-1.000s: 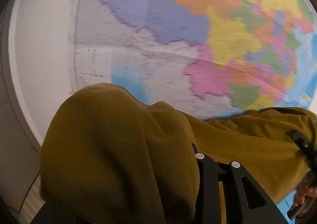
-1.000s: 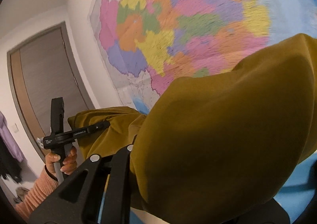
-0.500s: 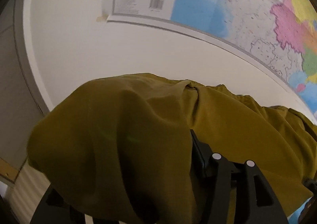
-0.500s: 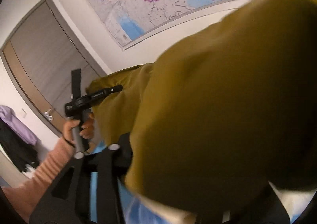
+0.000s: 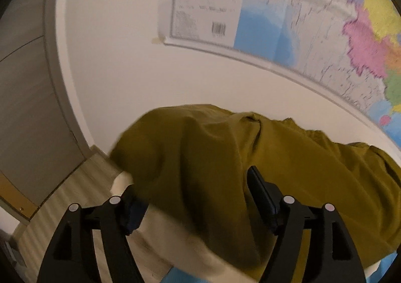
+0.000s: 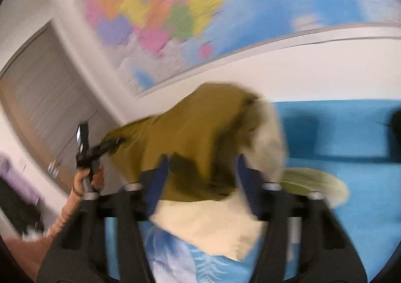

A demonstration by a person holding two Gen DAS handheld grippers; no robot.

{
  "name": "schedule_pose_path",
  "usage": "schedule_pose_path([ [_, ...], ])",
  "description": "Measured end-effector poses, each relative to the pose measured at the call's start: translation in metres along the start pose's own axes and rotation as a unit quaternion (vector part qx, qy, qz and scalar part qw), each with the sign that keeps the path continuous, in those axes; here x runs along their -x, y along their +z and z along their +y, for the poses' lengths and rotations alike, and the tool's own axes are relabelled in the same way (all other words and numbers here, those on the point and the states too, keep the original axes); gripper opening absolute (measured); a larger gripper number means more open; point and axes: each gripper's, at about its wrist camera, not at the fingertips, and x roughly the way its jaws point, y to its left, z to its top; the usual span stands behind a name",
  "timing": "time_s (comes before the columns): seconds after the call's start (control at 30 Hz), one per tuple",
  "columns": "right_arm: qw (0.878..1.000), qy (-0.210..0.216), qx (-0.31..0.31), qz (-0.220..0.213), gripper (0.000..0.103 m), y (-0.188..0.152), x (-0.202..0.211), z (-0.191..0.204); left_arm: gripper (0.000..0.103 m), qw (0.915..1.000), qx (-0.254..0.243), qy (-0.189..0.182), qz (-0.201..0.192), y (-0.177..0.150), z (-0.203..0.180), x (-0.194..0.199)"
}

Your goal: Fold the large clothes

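Note:
A large mustard garment (image 5: 200,157) with a cream inner side (image 6: 213,225) hangs bunched in front of both cameras. My left gripper (image 5: 193,187) has its jaws wide and opening, and the cloth drapes loosely between the fingers (image 5: 260,195). In the right wrist view the garment (image 6: 195,132) stretches from my right gripper (image 6: 200,170) across to the left gripper (image 6: 110,144), which a hand (image 6: 87,180) holds. The right gripper's jaws are closing, still set apart in this blurred frame, with a fold of cloth between them.
A blue bed surface (image 6: 338,132) lies below and to the right, with a dark object (image 6: 396,120) at its far edge. A coloured wall map (image 5: 275,20) hangs behind. A grey door (image 5: 25,107) and wooden floor (image 5: 75,195) are on the left.
Both grippers have sunk with the garment; the views dropped from the map to the wall, floor and bed. Both pairs of jaws now stand wider, and the cloth has slid down off them.

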Motion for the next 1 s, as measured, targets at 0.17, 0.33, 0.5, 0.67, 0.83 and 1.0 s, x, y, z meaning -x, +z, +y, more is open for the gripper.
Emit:
schedule_pose_path([
  [0.17, 0.993, -0.007, -0.023, 0.113, 0.005, -0.022, -0.036, -0.015, 0.075, 0.9988, -0.009, 0.043, 0.019, -0.009, 0.005, -0.002],
  [0.33, 0.995, -0.060, 0.010, 0.075, 0.020, -0.011, 0.009, -0.003, 0.075, 0.9978, -0.014, 0.064, -0.005, -0.012, 0.004, 0.010],
  [0.5, 0.991, -0.107, 0.075, -0.009, 0.032, 0.013, 0.046, 0.030, 0.078, 0.9970, -0.009, 0.037, -0.067, -0.019, 0.002, 0.049],
  [0.67, 0.987, -0.114, 0.112, -0.018, 0.054, 0.038, 0.014, 0.040, 0.085, 0.9940, -0.064, -0.034, -0.082, -0.027, -0.037, 0.065],
  [0.83, 0.990, -0.130, 0.037, 0.038, 0.053, 0.054, -0.055, -0.002, 0.085, 0.9936, -0.085, -0.060, -0.045, -0.036, -0.068, 0.037],
  [1.0, 0.989, -0.108, -0.022, 0.098, 0.051, 0.032, -0.087, -0.037, 0.084, 0.9970, -0.050, -0.055, 0.018, -0.054, -0.056, -0.013],
])
